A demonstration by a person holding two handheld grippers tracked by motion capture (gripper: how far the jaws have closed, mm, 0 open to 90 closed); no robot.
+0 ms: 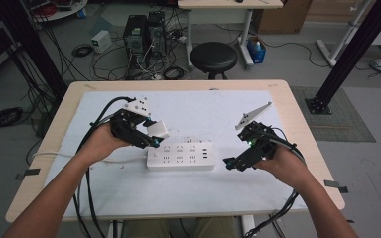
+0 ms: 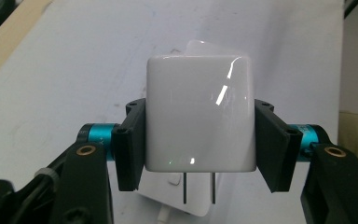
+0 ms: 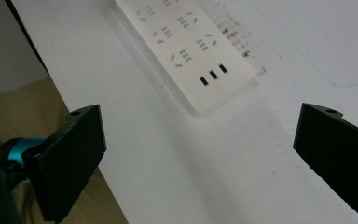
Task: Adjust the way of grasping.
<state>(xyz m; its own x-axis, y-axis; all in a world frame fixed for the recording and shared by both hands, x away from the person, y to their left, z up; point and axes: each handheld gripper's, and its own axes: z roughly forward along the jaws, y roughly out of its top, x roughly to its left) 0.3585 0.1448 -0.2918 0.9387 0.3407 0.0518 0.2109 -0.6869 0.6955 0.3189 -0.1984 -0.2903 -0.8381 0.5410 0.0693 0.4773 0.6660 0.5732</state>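
Above the counter (image 1: 104,198): left tongs (image 2: 200,140) clamped on white charger (image 2: 199,114) over power strip (image 1: 180,155); right tongs (image 3: 200,158) wide apart, empty.

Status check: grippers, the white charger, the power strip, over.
Left gripper shut on white charger, prongs down above power strip. Right gripper open, empty, beside strip's end. Nothing in the way.

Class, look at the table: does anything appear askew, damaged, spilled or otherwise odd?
Nothing serious. The power strip lies flat and looks intact; the white charger sits squarely in the left gripper. Only a faint brownish smudge marks the white cover beside the strip.
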